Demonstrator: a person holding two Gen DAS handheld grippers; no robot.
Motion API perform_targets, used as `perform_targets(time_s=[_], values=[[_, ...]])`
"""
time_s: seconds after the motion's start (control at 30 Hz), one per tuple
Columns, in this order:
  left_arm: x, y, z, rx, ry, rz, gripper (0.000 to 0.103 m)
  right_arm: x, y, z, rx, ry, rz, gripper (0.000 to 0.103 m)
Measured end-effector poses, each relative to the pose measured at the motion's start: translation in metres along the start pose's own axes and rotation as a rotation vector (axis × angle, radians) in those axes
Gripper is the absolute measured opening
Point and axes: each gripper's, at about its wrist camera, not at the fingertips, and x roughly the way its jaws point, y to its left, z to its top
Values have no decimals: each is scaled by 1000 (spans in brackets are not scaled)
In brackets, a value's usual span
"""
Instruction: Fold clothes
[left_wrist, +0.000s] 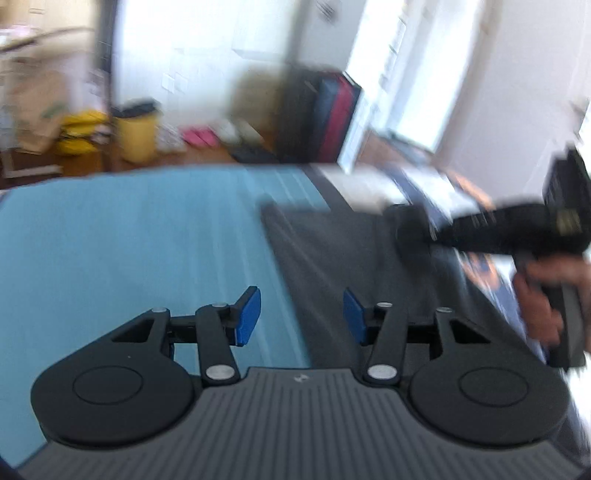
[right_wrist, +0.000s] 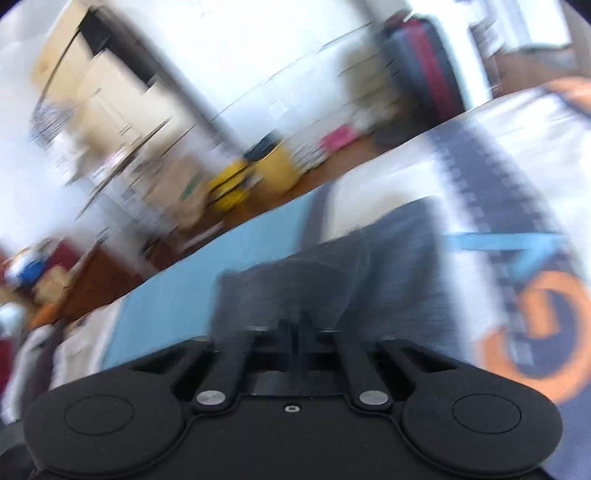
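Right gripper (right_wrist: 295, 328) clamped on grey garment (right_wrist: 332, 266) | left gripper (left_wrist: 302, 314) agape, empty, garment edge just ahead | pinch edge, lift level over blue bench (left_wrist: 129, 240).

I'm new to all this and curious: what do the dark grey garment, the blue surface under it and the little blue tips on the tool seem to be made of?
The dark grey garment looks like soft matte knit fabric, since it lies limp and creased. The blue surface looks like matte cloth, perhaps a sheet, though blur hides its weave. The blue pads on the left hand-held gripper look like smooth rubber or plastic with a slight sheen.
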Motion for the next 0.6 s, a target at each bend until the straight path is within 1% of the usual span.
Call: perform_targets(time_s=[0.07,0.1,0.17,0.2,0.3,0.43,0.5,0.57,0.6], values=[[-4,2,6,-31,-47,-10,49,8,17,10,-57,-11,8,6],[-4,2,7,-41,-48,-22,49,15,23,16,-58,-5,15,6],[0,4,5,-44,-18,-32,49,30,35,30,-70,1,14,6],[4,5,2,-41,1,-30,49,36,40,35,-81,3,-2,6],[14,8,-2,-39,61,-27,49,59,52,44,-91,60,-59,6],[23,11,-8,-76,110,-53,49,88,64,35,-130,123,-129,6],[24,9,-13,-71,122,-53,49,93,67,27,-153,129,-148,6],[26,7,-18,-40,131,-35,49,98,67,21,-155,126,-142,6],[28,7,-20,-30,138,-27,49,98,65,18,-152,124,-121,7]])
